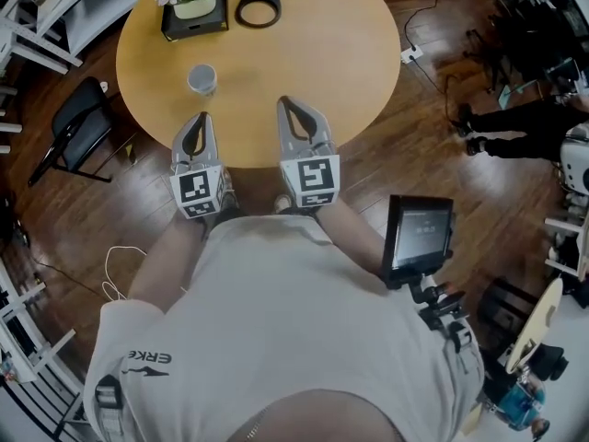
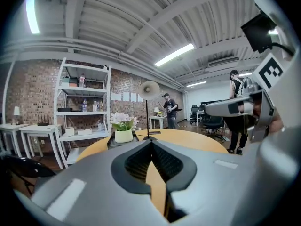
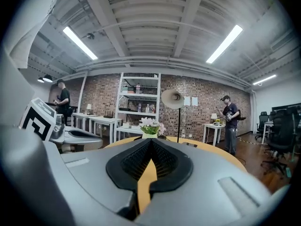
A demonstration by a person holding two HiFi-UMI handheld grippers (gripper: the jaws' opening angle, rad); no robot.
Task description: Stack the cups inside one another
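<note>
A grey cup (image 1: 202, 78) stands upright on the round table (image 1: 322, 53), near its left edge. Whether others sit nested inside it cannot be told. The left gripper (image 1: 202, 118) hovers over the near edge just behind the cup, not touching it. Its jaws are pressed together with nothing between them. The right gripper (image 1: 284, 102) is beside it over the same edge, its jaws likewise clenched and empty. A flowerpot (image 1: 194, 5) and a lamp base (image 1: 257, 9) sit at the far edge.
</note>
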